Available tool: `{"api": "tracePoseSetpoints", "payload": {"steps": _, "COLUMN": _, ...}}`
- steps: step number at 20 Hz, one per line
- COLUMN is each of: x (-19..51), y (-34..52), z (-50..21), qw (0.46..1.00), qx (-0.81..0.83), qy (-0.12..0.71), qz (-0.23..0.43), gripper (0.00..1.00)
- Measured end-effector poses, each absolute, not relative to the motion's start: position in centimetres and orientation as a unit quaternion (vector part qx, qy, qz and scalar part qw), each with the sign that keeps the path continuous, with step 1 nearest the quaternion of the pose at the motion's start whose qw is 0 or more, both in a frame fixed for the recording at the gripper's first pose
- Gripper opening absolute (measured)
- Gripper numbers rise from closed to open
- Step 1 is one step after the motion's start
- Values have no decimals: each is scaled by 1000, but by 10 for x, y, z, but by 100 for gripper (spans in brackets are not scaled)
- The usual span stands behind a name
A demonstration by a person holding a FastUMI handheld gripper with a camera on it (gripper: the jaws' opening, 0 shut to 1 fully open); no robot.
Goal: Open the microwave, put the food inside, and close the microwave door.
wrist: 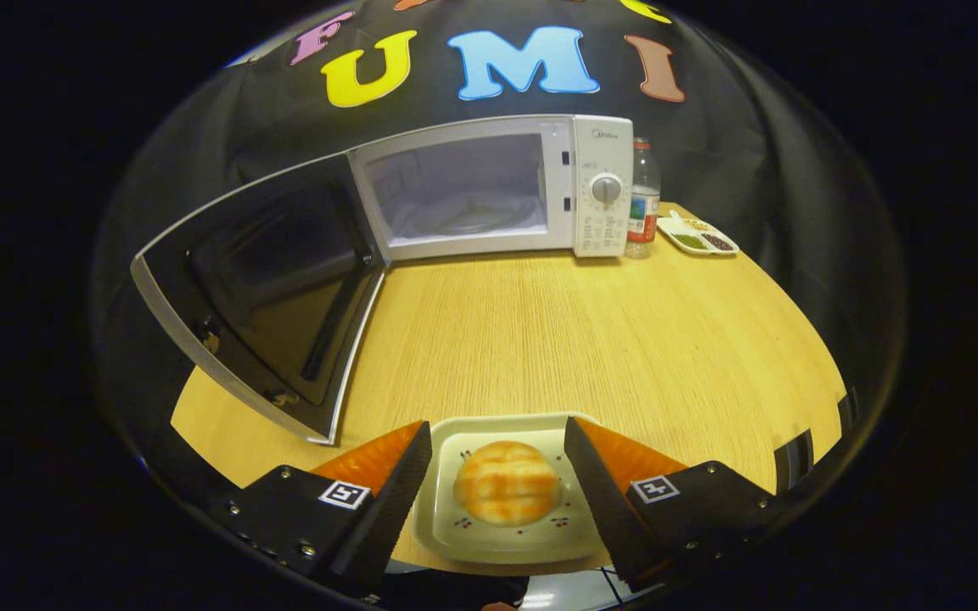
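The white microwave (540, 182) stands at the back of the wooden table (591, 339). Its dark door (272, 288) is swung wide open to the left, and the pale cavity (463, 191) with its glass turntable shows. A round golden bun (506, 482) lies on a white square plate (497, 543) at the table's near edge. My gripper (497, 424) is open, with one finger along each side of the plate and the bun in the gap between them. The fingers cover the plate's side rims, and I cannot tell whether they touch it.
A plastic bottle (644, 199) stands right of the microwave. Beside it is a small divided dish (697, 236) with dark and green fillings. The open door reaches far out over the table's left part. Bare wood lies between the plate and the microwave.
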State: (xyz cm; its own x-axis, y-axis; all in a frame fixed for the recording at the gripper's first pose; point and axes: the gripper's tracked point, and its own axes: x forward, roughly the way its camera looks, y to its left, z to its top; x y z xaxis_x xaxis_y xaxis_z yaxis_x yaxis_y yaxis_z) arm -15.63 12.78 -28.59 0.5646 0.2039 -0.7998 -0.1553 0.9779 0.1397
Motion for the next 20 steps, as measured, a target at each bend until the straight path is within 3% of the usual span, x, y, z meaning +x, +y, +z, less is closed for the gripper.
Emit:
{"api": "tracePoseSetpoints", "payload": {"steps": 12, "x": -180, "y": 127, "z": -331, "qw": 849, "qx": -31, "qy": 516, "qz": 106, "gripper": 100}}
{"api": "tracePoseSetpoints", "payload": {"steps": 15, "x": -177, "y": 126, "z": -329, "qw": 850, "qx": -14, "qy": 517, "qz": 97, "gripper": 83}}
{"api": "tracePoseSetpoints", "payload": {"steps": 20, "x": -148, "y": 134, "z": -295, "qw": 872, "qx": 47, "qy": 479, "qz": 91, "gripper": 82}}
